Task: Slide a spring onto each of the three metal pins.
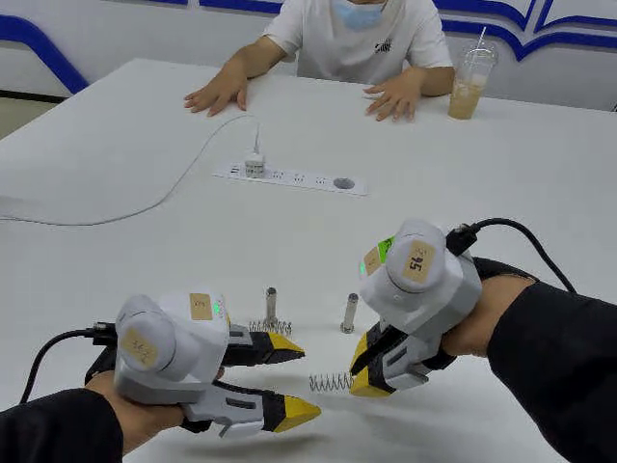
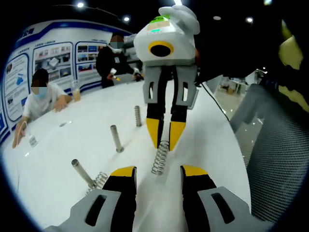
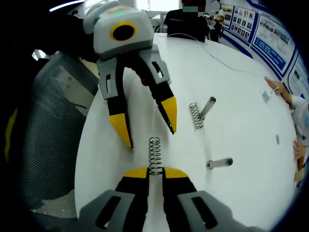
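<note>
You had the right gripper (image 1: 364, 376) clamped on one end of a spring (image 1: 333, 382), which lay almost level and low over the table (image 1: 116, 135). Its free end pointed toward the left gripper (image 1: 294, 379). That left claw stood wide open and held nothing, with its two yellow tips spread ahead of the coil's free end (in its own view the coil ran straight toward the gap).

I judged this to be the pick-up of a spring, before any threading with it. The next move called for you to tip the spring upright, set its open end over the top of a pin, and let it slide down. The coil would likely flex, so the open claw could steady the loose end.

The near pin (image 1: 271, 304) stood upright with a second spring (image 1: 270, 328) lying at its foot. The middle pin (image 1: 349, 313) stood bare, just beside your right gripper.

The third pin (image 2: 138, 116), farther off in the left gripper view, looked ribbed. It may already have carried a spring, but it was too small for me to tell. I also could not tell whether the held spring touched the table or hung just clear of it.
</note>
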A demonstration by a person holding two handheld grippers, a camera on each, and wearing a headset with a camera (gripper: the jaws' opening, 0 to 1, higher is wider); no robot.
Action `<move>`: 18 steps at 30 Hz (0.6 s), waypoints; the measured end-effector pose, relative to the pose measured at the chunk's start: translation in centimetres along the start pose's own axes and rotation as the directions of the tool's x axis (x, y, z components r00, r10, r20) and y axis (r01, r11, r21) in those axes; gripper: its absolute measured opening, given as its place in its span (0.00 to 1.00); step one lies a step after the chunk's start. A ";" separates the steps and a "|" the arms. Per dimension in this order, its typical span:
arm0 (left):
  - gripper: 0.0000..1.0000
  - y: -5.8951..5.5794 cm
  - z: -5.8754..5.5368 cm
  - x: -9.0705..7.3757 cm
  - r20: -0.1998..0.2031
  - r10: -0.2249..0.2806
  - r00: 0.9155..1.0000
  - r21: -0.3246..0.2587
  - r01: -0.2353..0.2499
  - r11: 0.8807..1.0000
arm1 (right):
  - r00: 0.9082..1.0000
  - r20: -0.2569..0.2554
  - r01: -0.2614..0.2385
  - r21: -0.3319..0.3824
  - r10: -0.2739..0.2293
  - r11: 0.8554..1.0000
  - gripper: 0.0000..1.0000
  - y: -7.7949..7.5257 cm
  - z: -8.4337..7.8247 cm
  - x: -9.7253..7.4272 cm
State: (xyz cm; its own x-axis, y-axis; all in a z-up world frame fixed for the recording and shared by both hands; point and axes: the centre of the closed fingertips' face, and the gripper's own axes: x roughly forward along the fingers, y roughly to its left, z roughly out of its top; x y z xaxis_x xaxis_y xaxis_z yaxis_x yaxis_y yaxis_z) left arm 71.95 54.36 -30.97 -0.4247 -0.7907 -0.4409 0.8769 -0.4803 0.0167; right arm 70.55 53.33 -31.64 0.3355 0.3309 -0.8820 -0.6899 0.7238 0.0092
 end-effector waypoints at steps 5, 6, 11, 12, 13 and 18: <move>0.31 -0.3 -0.2 0.2 -0.011 -0.010 1.000 0.024 0.010 1.000 | 1.000 0.008 -0.005 -0.022 0.005 1.000 0.11 0.5 0.9 -0.1; 0.29 -0.4 -0.2 0.2 -0.011 -0.010 1.000 0.030 0.010 1.000 | 1.000 0.007 -0.006 -0.025 0.006 1.000 0.11 0.6 1.0 -0.1; 0.23 -0.5 -0.3 0.3 -0.022 -0.009 1.000 0.055 0.011 0.998 | 1.000 0.005 -0.007 -0.036 0.007 0.999 0.11 0.7 1.2 -0.1; 0.21 -0.5 -0.3 0.3 -0.023 -0.010 1.000 0.058 0.011 0.998 | 1.000 0.004 -0.007 -0.037 0.007 0.999 0.11 0.7 1.2 -0.1; 0.20 -0.5 -0.4 0.3 -0.025 -0.012 1.000 0.062 0.013 0.998 | 1.000 0.002 -0.007 -0.038 0.008 0.999 0.11 0.7 1.2 -0.1; 0.13 -0.7 -0.3 0.4 -0.029 -0.016 0.999 0.085 0.018 0.996 | 1.000 -0.002 -0.007 -0.041 0.007 0.999 0.11 0.8 1.2 -0.3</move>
State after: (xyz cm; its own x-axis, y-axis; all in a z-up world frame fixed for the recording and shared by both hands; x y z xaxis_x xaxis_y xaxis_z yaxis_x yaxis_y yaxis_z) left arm 71.22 54.48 -31.42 -0.4321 -0.7717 -0.4666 0.8467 -0.5253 0.0848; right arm 70.66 54.59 -30.80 0.3294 0.3353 -0.8827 -0.7183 0.6958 -0.0038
